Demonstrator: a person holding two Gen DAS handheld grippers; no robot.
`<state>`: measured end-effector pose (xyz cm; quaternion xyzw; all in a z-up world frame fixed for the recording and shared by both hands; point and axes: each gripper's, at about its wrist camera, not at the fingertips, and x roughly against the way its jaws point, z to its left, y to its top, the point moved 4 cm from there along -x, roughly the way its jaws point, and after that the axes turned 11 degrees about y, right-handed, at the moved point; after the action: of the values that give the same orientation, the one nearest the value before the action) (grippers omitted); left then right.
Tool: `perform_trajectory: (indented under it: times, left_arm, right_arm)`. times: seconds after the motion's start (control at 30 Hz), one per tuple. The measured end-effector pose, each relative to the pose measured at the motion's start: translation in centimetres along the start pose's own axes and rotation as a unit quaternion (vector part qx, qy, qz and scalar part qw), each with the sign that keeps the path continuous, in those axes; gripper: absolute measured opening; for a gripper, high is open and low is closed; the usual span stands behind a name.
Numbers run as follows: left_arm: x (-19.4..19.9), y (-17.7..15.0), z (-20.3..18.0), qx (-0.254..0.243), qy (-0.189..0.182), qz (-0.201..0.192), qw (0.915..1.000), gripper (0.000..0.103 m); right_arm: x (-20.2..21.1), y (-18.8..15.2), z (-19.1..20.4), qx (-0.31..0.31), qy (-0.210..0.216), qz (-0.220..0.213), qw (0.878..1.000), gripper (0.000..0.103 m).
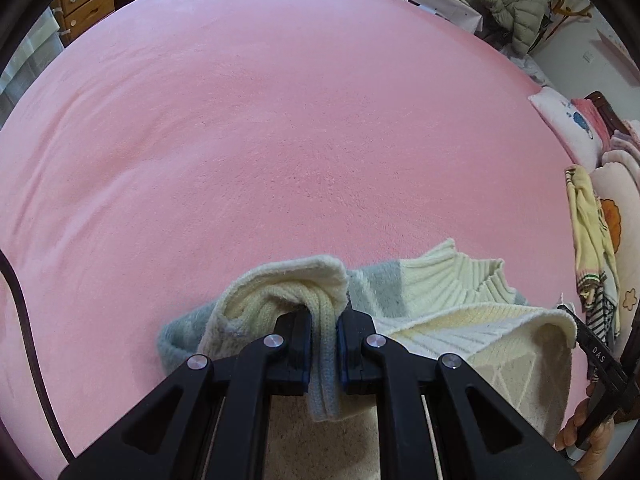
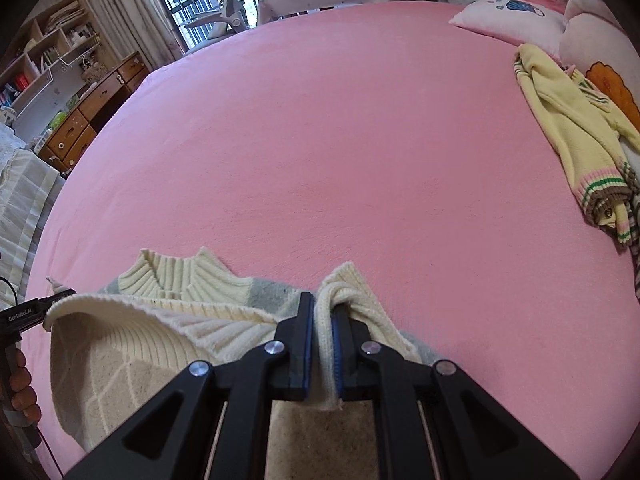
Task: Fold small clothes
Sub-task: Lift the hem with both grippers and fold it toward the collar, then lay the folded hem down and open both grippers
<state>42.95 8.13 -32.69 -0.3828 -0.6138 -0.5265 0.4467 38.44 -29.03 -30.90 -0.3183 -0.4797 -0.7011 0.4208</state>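
**Sweater gripped at both sides, hem edge raised for a fold**

A cream and grey knitted sweater (image 1: 436, 292) is held low over the pink bed (image 1: 280, 140), its ribbed collar (image 1: 464, 276) lying just ahead of the tongs and between the two pairs. The left tongs (image 1: 323, 334) are clamped on a bunched strip of knit at one side, and the right tongs (image 2: 322, 334) are clamped on a matching bunch (image 2: 326, 344) at the other. Between them the ribbed edge is stretched taut and lifted, so that the inside of the garment is seen hanging open below. The two grips appear to be set symmetrically so that the edge can be carried forward evenly toward the collar; this is judged to be a fold in hand, not yet laid down. Well away to the right of the right tongs, a yellow sweater (image 2: 568, 128) with striped cuffs is left crumpled near a pillow (image 2: 508, 20), probably waiting its turn
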Motion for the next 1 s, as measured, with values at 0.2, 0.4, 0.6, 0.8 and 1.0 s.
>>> perform_trajectory:
  times: [0.2, 0.4, 0.6, 0.8, 1.0]
  left_arm:
    - [-2.0, 0.1, -0.5, 0.007, 0.007, 0.044, 0.9990, 0.013]
    - [-1.5, 0.2, -1.4, -0.027, 0.026, 0.039, 0.9985, 0.015]
    - [-0.5, 1.6, -0.3, 0.027, -0.011, 0.055, 0.9980, 0.018]
    - [1.6, 1.7, 1.8, 0.098, -0.055, 0.032, 0.9931, 0.067]
    - [5.5, 2.3, 3.6, 0.091, 0.011, -0.045, 0.9948, 0.075]
  right_arm:
    - [-2.1, 0.0, -0.2, -0.006, -0.013, 0.032, 0.999, 0.008]
    - [-1.7, 0.3, 1.1, 0.034, -0.033, 0.043, 0.998, 0.011]
    - [-0.3, 1.4, 0.1, -0.027, 0.020, 0.036, 0.999, 0.017]
    - [1.3, 1.7, -1.7, -0.107, 0.091, 0.029, 0.990, 0.029]
    - [4.3, 1.3, -2.9, -0.108, 0.060, -0.004, 0.992, 0.037]
